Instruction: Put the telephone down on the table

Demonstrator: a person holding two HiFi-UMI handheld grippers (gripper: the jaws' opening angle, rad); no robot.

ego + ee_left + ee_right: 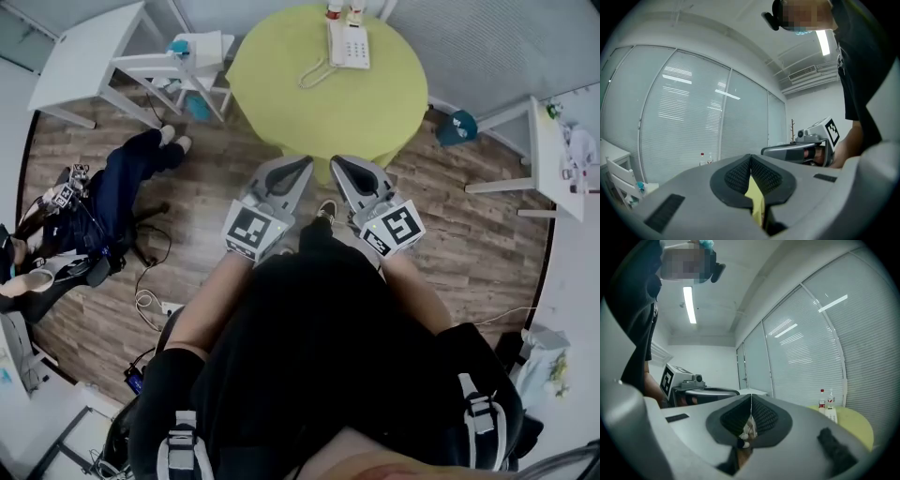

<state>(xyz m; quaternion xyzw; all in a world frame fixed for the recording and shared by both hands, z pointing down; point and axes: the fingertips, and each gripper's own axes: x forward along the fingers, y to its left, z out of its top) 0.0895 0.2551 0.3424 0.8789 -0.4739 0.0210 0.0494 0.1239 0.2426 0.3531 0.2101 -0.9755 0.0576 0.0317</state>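
The telephone [348, 44] sits at the far edge of the round green table [309, 117]; it is probably light, stiff, slick plastic, best pinched across the handset's narrow middle. The left gripper [300, 167] and right gripper [341, 165] are both closed and empty, well short of it

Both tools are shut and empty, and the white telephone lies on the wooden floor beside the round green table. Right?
No. The telephone lies on the round green table, near its far edge, not on the floor; the head view shows it. The left tool and right tool are shut and empty.
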